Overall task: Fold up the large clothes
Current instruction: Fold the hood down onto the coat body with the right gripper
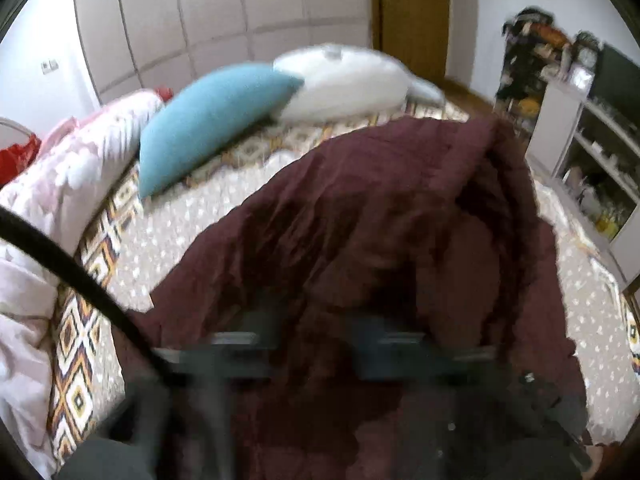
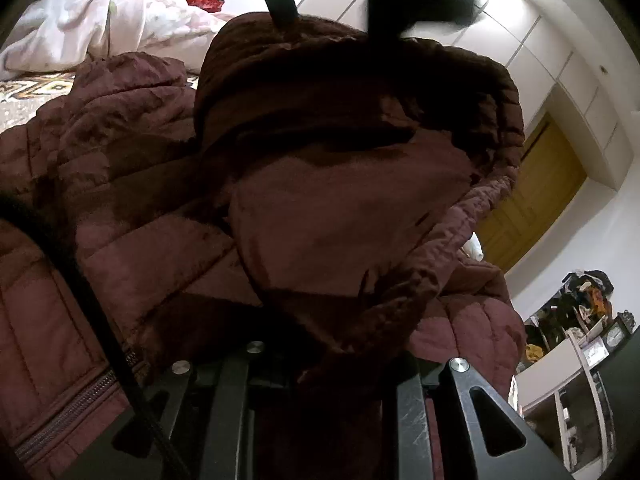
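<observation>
jacket [image 1: 360,216]: maroon quilted, on the patterned bedspread [image 1: 192,208], bulk running away from me toward the pillows.
left gripper [image 1: 316,344]: my fingers clenched on a raised jacket fold; view blurred.
right gripper [image 2: 324,376]: my fingers nearly closed, jacket cloth pinched between them.
key relation: jacket lies ahead of both hands, edge lifted; the fold goes forward over the body.
nearer hand: cannot tell.
left view only: blue pillow [image 1: 208,120], bare bedspread beyond.
right view only: zipper [image 2: 76,404], quilting seams.

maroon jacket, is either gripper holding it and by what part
Both appear shut on the maroon puffer jacket. The right gripper pinches a fold of its smooth lining near the quilted edge; the left gripper lifts bunched fabric, but blur hides which part.
</observation>
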